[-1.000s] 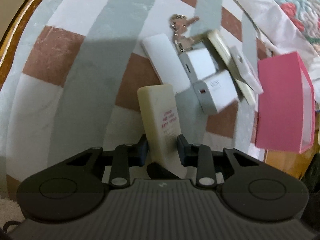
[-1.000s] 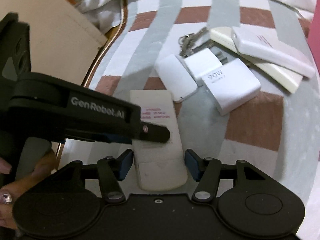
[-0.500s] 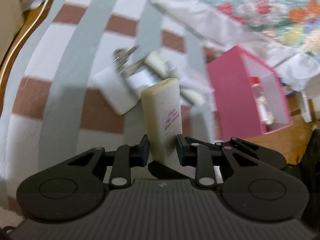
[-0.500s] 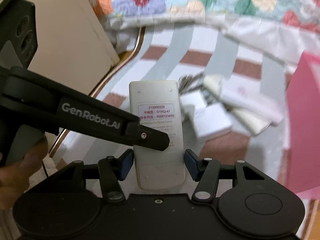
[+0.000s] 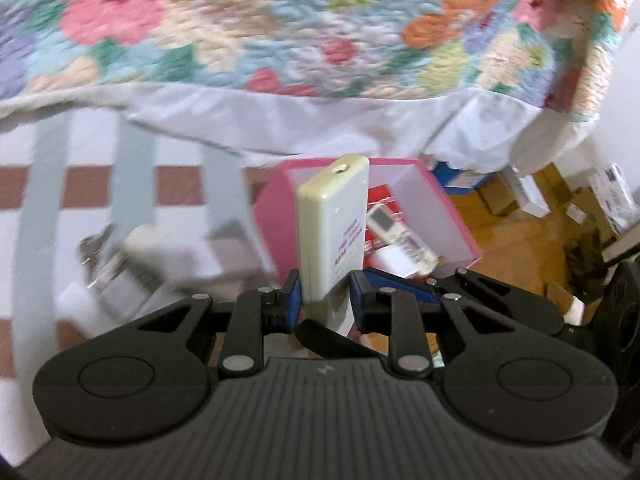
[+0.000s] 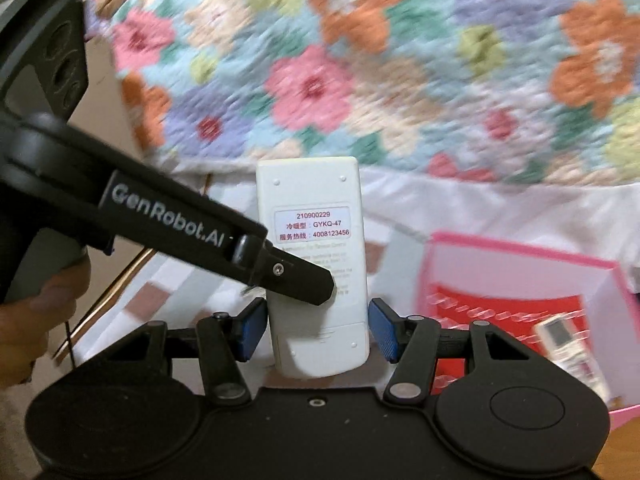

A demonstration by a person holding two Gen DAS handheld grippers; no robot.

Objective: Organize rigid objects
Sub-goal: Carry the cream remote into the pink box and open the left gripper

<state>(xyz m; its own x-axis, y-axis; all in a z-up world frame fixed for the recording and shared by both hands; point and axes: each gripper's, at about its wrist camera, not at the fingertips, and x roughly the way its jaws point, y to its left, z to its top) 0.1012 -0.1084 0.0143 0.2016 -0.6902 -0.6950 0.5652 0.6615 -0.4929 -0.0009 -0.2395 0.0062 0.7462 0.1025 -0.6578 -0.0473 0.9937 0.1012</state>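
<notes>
Slipping is the main risk I see: the remote (image 5: 332,220) is held aloft by its lower end only, so most of its length stands free above the grip. The left tool (image 5: 325,296) is clamped across its thin sides, and one of its fingers (image 6: 296,278) lies over the labelled back. The right tool (image 6: 316,328) is apart, its blue pads flanking the remote's wide edges with a sliver of gap on each side, so it adds no hold. A quick swing could make the smooth plastic pivot or slide out.

The remote hangs in the air in front of the open pink box (image 5: 272,208), above the striped cloth (image 5: 132,168). A second remote (image 5: 396,232) already lies inside the box. A tilted release could catch the near wall or land on that remote.

Its long axis runs upright, along the tool's fingers. The emitter end points up and away, and the labelled back faces the right tool.
</notes>
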